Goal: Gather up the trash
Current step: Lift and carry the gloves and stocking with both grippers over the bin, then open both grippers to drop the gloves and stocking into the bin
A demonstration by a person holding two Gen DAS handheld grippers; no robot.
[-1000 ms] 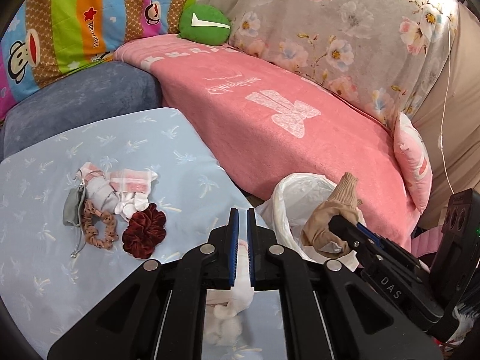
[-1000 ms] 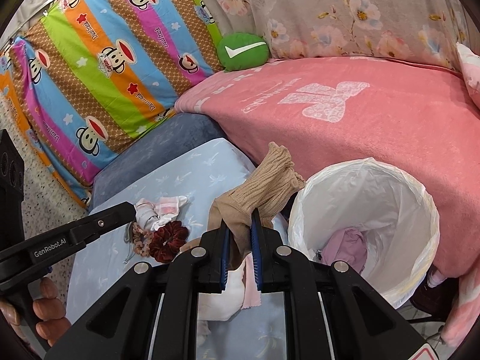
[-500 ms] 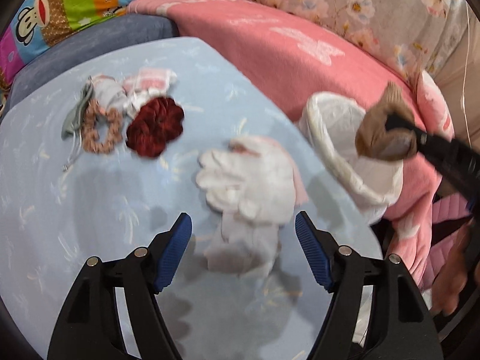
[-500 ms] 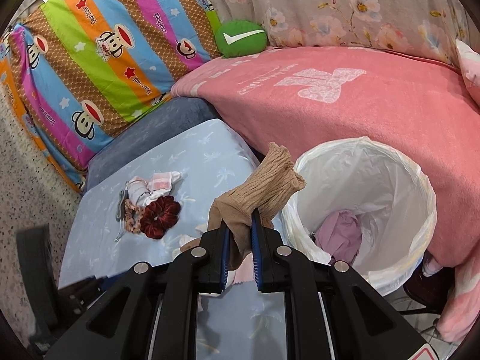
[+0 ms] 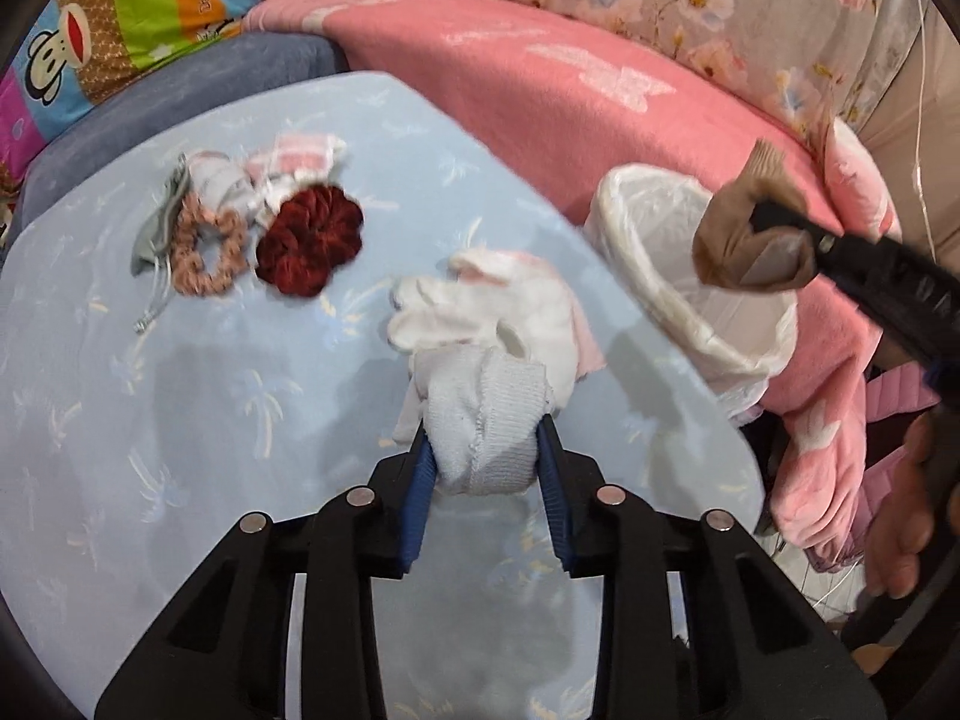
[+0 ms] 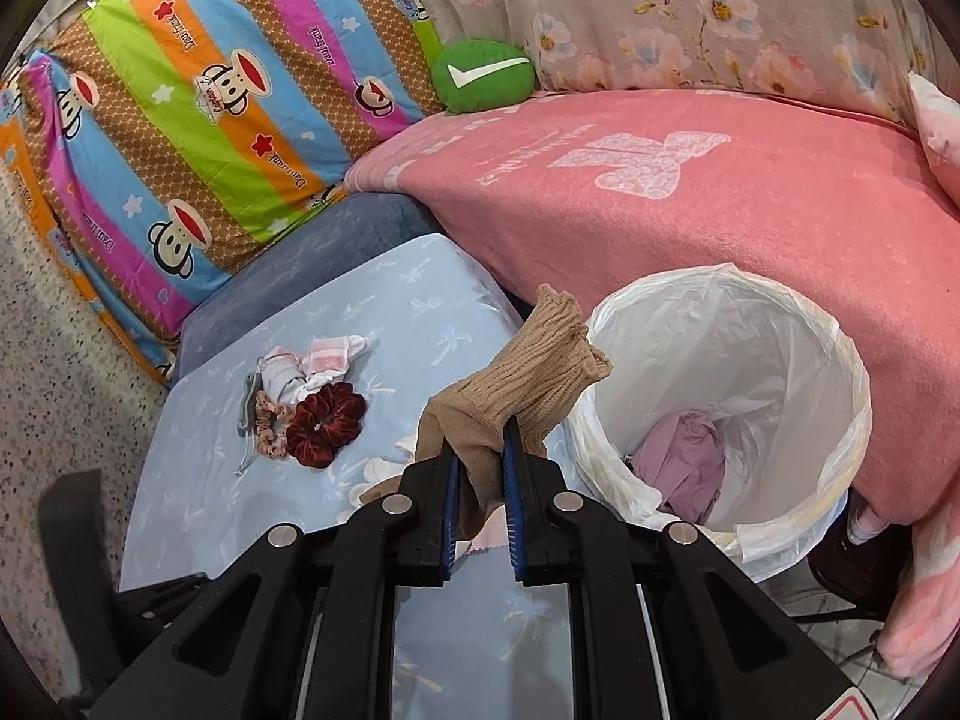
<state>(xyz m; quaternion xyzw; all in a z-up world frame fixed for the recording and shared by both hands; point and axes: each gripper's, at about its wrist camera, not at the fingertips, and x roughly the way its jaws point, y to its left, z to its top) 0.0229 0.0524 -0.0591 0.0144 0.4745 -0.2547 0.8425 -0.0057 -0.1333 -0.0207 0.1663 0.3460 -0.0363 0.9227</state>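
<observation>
1. While the tan sock (image 6: 528, 360) sticks up from the right gripper (image 6: 480, 468), whose blue-padded fingers are pinched on its lower part, its ribbed cuff leans toward the bin (image 6: 840, 372); in the left wrist view the sock hangs above the bin's rim.
2. White-lined and standing beside the table against the pink blanket (image 6: 720, 192), the bin has a lilac cloth (image 6: 684, 462) lying at its bottom.
3. Partly closed, the left gripper (image 5: 483, 450) presses both pads against a bunched white sock (image 5: 486, 420), which fills the gap between them.
4. Just beyond that sock, a white and pink cloth bundle (image 5: 492, 306) lies on the light blue table cover (image 5: 180, 420), near the edge facing the bin.
5. Farther back on the cover, a dark red scrunchie (image 5: 309, 240) touches a beige scrunchie (image 5: 207, 252), with a grey pouch (image 5: 159, 228) and small white-pink cloths (image 5: 288, 162) beside them.
6. A green cushion (image 6: 483, 75) rests at the blanket's far end.
</observation>
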